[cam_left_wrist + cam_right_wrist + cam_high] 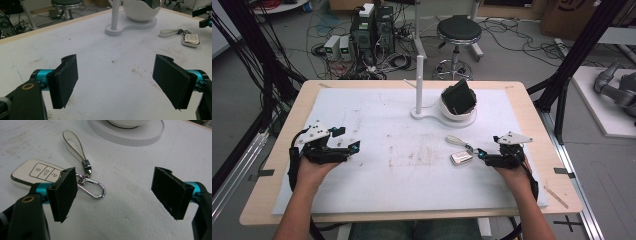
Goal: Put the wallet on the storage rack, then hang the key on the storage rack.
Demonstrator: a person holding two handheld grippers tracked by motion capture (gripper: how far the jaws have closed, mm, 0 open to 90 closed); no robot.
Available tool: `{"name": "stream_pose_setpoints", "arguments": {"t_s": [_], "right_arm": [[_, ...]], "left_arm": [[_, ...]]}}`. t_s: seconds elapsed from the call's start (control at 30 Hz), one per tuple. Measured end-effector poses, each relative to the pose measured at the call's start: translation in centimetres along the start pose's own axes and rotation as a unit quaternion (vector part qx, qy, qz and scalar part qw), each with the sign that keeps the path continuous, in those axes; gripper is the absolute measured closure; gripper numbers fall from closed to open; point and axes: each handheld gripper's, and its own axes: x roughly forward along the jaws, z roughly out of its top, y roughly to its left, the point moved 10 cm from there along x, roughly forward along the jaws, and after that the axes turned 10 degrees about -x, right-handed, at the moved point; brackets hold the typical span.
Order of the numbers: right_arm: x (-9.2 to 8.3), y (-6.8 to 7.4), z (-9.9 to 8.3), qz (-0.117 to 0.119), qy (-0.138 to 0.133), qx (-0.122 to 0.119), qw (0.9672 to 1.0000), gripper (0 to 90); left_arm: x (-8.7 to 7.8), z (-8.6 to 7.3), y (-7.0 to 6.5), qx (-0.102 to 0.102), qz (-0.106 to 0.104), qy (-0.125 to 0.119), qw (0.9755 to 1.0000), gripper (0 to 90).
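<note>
**Car key lying just in front of the right hand-held gripper**

The landmark here is the car key (461,157), a pale fob that is lying flat on the white mat of the bench (282,165). The right hand-held gripper (480,153) is hovering just beside the key, on the side away from the bench centre, and its jaws are standing wide apart with nothing between them. In the right gripper view the fob (35,173) is sitting partly behind one jaw, so I judge that the opening is pointing a little past the key, toward its metal clip (91,187), and not at the fob body.

The long axis of the whole key set is running from the fob, through the clip, out to the pale strap loop (455,140), which is lying beyond the key toward the white stand (443,116). A small dark pouch is sitting in the bowl of that stand.

The left hand-held gripper (346,140) is resting well apart from the key, across the mat, and its jaws are also spread wide and empty. So the right hand is clearly the nearer one for any pick, I think.

The fob is showing three button icons; no brand name or writing can be read on it.
</note>
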Motion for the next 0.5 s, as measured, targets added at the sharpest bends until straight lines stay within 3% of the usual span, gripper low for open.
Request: {"name": "stream_pose_setpoints", "arguments": {"t_s": [0.5], "right_arm": [[1.0,0.8,1.6,0.009,-0.008,-0.011,0.9999,21.3]], "left_arm": [[-0.7,-1.1,0.3,-0.014,0.004,0.008,0.9999,20.4]]}}
